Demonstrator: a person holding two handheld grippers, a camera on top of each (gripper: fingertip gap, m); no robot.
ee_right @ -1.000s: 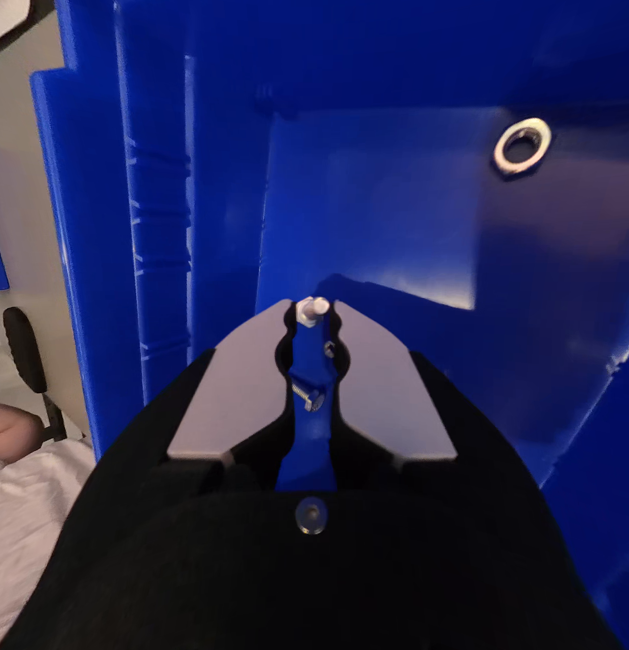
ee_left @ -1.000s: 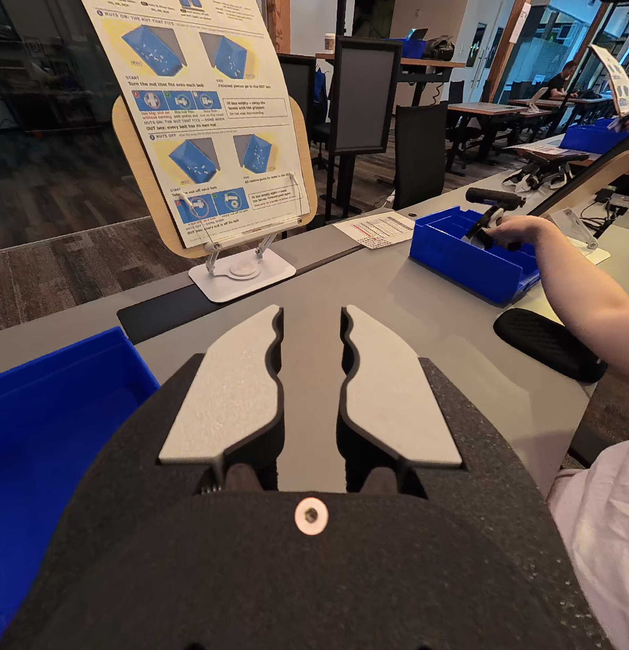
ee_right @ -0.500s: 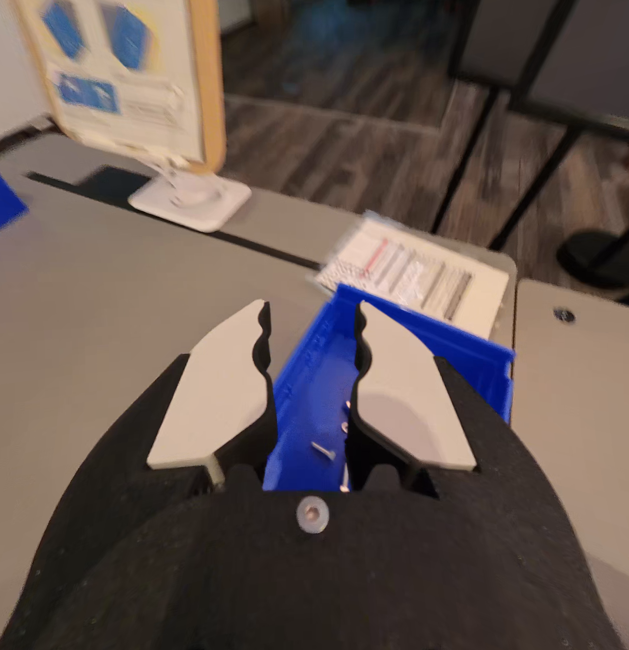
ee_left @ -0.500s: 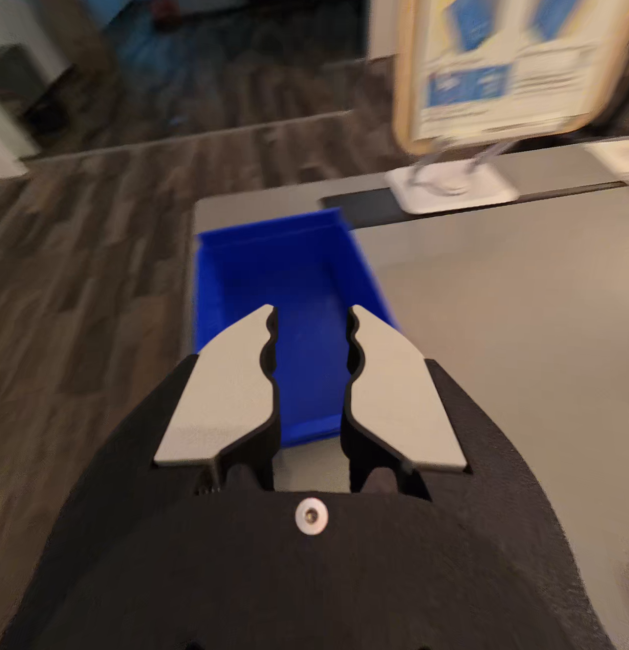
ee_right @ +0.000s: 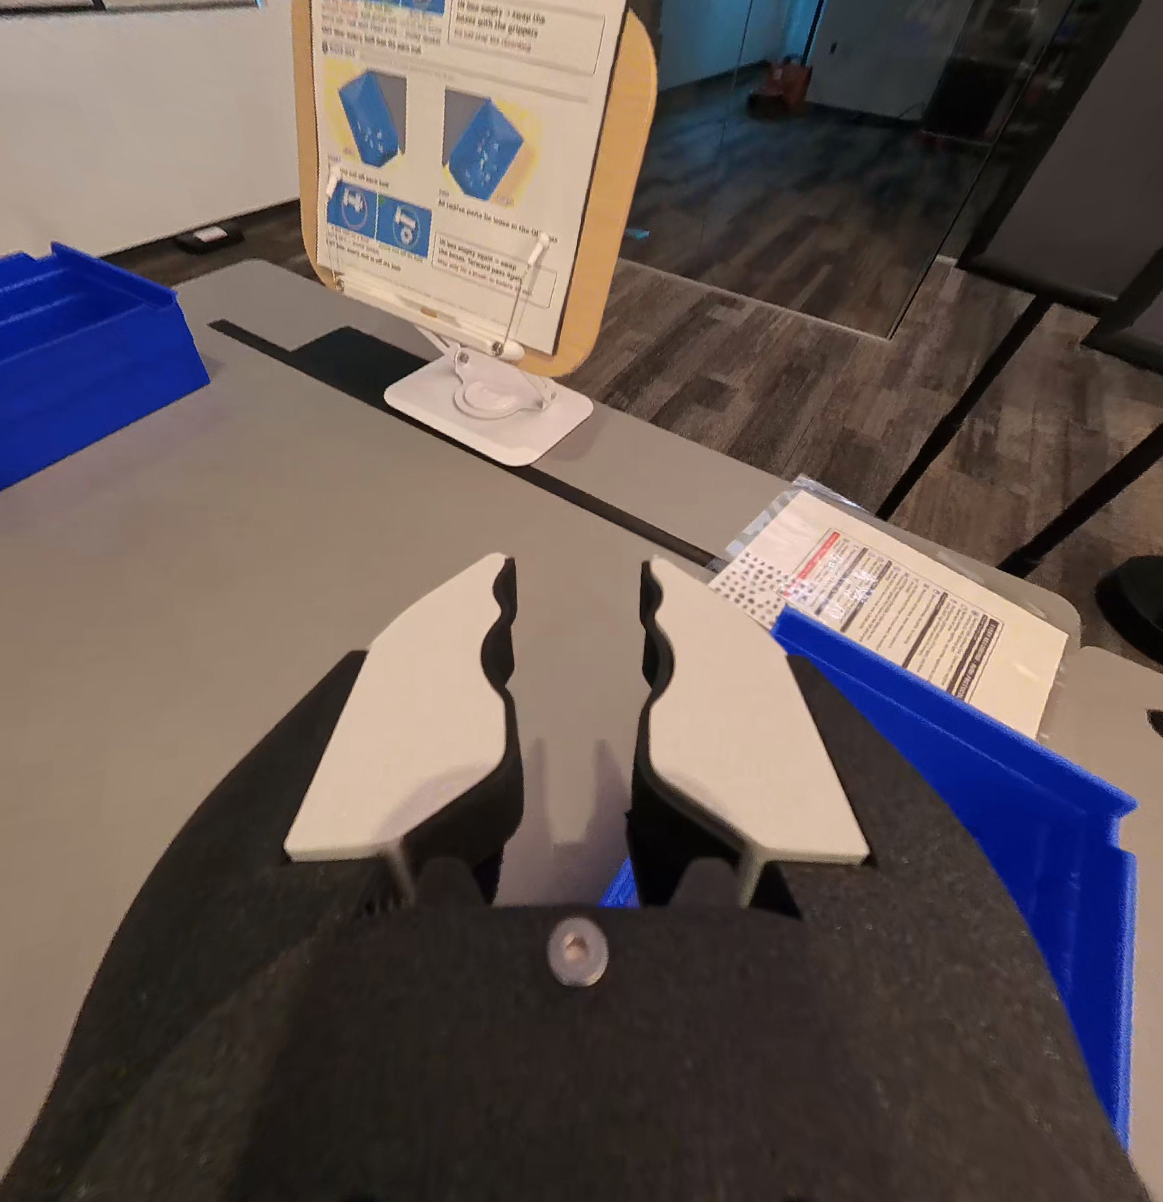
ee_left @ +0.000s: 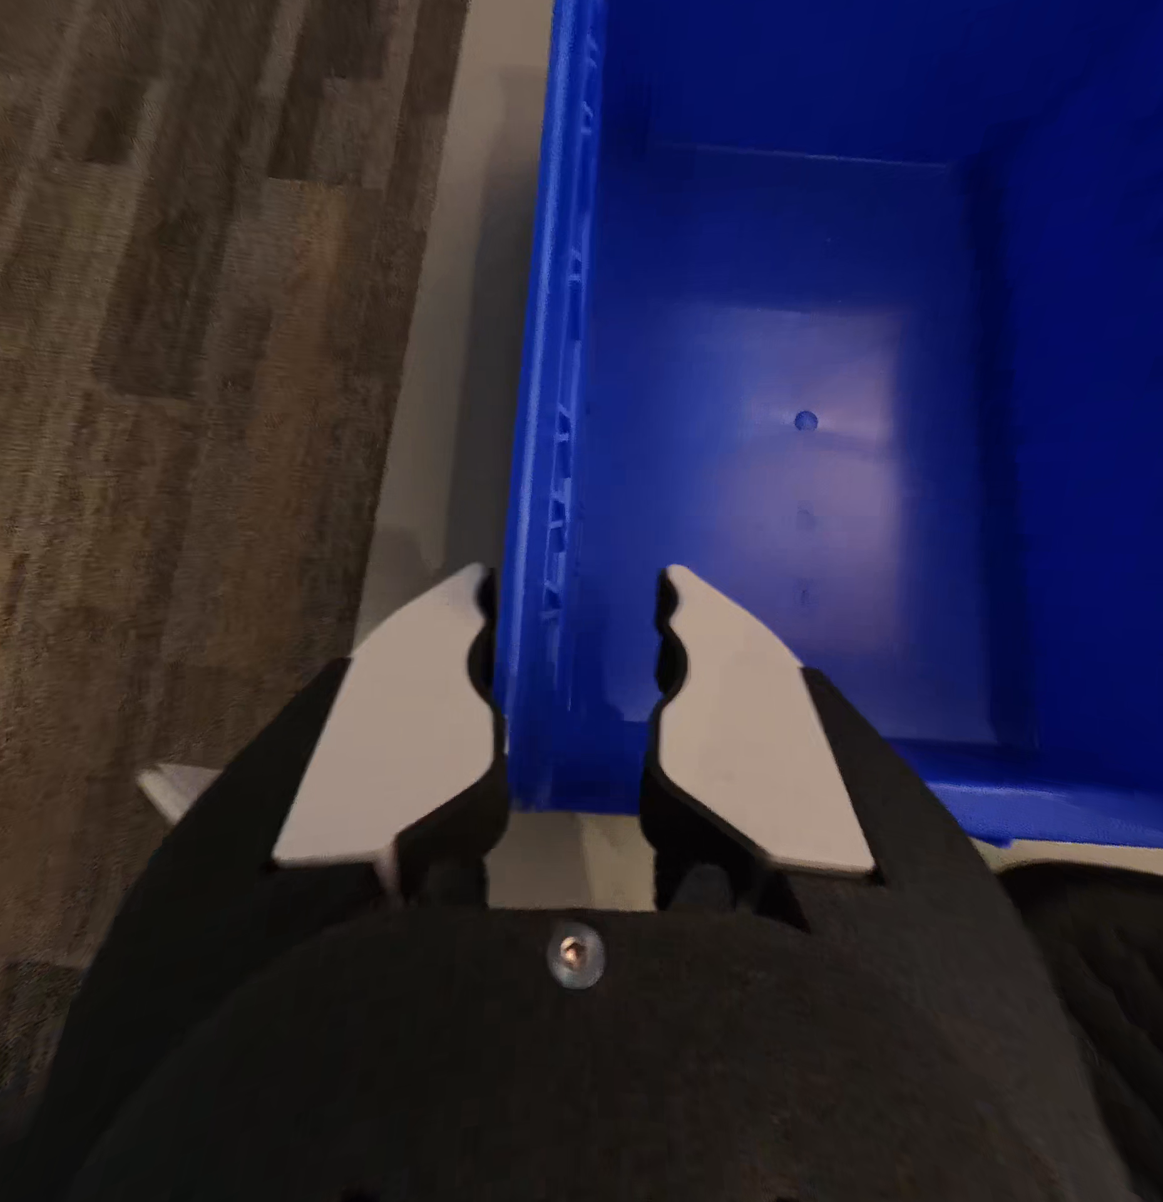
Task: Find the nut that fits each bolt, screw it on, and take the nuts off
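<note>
- Left tool (ee_left: 575,572), lower centre of the left wrist view: spread, pinching nothing, straddling the left wall of a blue bin (ee_left: 546,403), one finger (ee_left: 403,715) outside the wall, the other over the inside.
- That bin fills the upper right of the left wrist view; only bare blue floor showing, no nuts or bolts visible inside it.
- Grey surface (ee_left: 429,455) as a narrow strip left of the bin; wood-pattern floor (ee_left: 176,325) across the left of the frame.
- Right tool (ee_right: 577,566), lower centre of the right wrist view: spread, pinching nothing, above bare grey surface (ee_right: 273,553).
- Second blue bin (ee_right: 995,800) at lower right, just beside the right tool and partly hidden behind it; contents out of sight, so nuts and bolts cannot be located.
- Printed sheet (ee_right: 923,624) lying flat behind that bin at right, touching or tucked under its far edge.
- Instruction board (ee_right: 475,162) on a white stand (ee_right: 494,410), top centre, upright and slightly tilted back.
- First blue bin (ee_right: 78,351) at the left edge, well apart from the right tool.
</note>
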